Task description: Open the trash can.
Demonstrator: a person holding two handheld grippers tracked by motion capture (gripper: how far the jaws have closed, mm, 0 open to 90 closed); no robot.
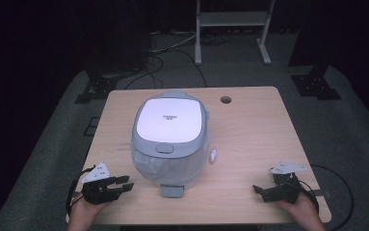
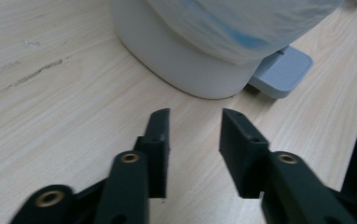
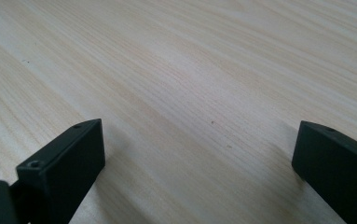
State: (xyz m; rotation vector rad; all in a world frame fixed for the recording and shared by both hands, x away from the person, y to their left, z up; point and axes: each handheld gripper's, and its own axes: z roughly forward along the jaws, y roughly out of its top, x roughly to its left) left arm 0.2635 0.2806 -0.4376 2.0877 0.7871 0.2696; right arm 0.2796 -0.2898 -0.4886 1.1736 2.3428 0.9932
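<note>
A white and grey lidded container (image 1: 170, 137) stands mid-table, its lid down and clear plastic film around its body. A grey pedal-like tab (image 1: 172, 191) sticks out at its front base. My left gripper (image 1: 128, 182) lies at the front left of the table and points right toward the container's base. In the left gripper view its jaws (image 2: 195, 116) stand apart with nothing between them, a short way from the white base (image 2: 190, 70) and grey tab (image 2: 283, 70). My right gripper (image 1: 259, 191) rests at the front right, wide open over bare wood (image 3: 199, 126).
A small white piece (image 1: 213, 155) lies on the wooden table (image 1: 249, 134) just right of the container. A round cable hole (image 1: 226, 99) sits near the far edge. Beyond the table are dark stands, cables and a white frame (image 1: 232, 29) on the grey floor.
</note>
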